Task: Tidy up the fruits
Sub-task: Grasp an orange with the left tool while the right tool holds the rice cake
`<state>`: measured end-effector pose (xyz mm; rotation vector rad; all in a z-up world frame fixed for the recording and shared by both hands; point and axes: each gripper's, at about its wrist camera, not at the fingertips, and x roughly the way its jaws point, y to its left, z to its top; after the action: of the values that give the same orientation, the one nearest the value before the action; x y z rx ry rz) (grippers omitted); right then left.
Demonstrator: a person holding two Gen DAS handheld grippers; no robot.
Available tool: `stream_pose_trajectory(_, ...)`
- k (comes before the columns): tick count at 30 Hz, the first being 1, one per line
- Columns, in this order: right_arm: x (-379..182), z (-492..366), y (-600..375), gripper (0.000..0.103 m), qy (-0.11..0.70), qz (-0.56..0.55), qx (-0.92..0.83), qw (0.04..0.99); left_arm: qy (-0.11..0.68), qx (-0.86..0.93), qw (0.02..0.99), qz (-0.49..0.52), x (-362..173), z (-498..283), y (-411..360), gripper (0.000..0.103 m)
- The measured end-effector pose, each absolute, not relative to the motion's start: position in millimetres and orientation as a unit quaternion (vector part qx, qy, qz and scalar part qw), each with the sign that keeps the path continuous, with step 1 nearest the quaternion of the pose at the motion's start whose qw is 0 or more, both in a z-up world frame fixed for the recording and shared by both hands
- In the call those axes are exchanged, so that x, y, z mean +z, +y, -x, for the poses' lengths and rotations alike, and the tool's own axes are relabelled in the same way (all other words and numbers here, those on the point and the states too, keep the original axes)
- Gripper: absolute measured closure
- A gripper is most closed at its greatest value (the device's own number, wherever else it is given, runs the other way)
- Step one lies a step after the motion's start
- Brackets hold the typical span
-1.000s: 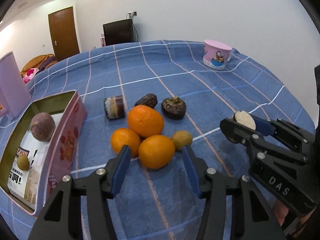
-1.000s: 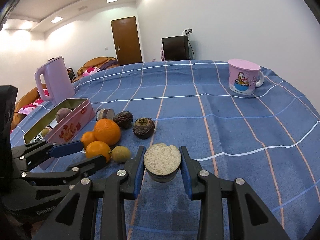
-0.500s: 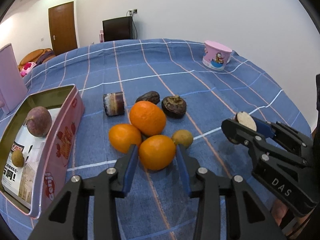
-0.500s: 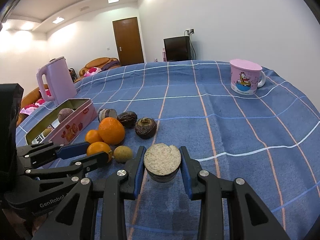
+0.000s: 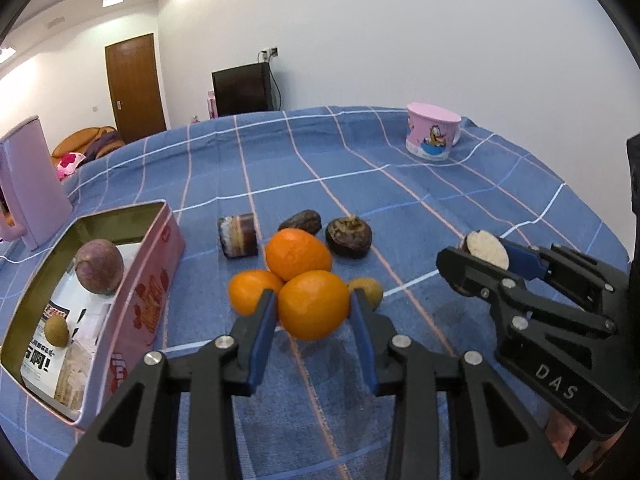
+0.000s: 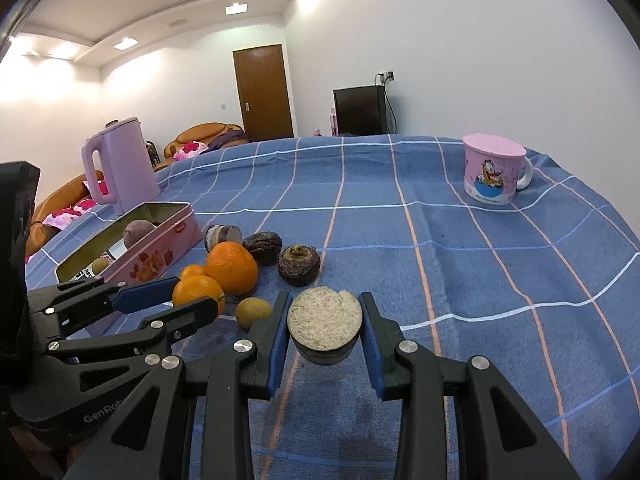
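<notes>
Orange fruit, nearest orange (image 5: 313, 305), pinched between left gripper (image 5: 313, 312) pads, lifted slightly off blue cloth (image 5: 400, 200). Right gripper (image 6: 325, 330) clamps cut fruit half (image 6: 325, 325), pale face toward camera. Pink tin (image 5: 152, 280) left of left gripper.

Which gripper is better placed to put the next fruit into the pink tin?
Left. The left gripper already clasps the nearest orange beside the pink tin; the right gripper, holding a cut fruit piece, sits farther away.
</notes>
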<state>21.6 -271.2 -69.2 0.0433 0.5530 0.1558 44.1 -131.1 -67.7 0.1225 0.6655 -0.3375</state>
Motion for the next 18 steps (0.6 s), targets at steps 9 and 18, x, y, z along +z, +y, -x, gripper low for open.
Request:
stream_pose_trajectory(9, -66.5, -16.1, -268.4, 0.068, 0.252, -0.014, 0.088, 0.964, 0.300, -0.161, 0.939, -0.053, -63.3, -36.4, -126.2, 0.064)
stream_pose_trajectory(18, -65.6, -11.5, -267.8, 0.068, 0.238, -0.012, 0.092, 0.967, 0.285, -0.156, 0.944, -0.050, -60.3, -32.1, -123.6, 0.064)
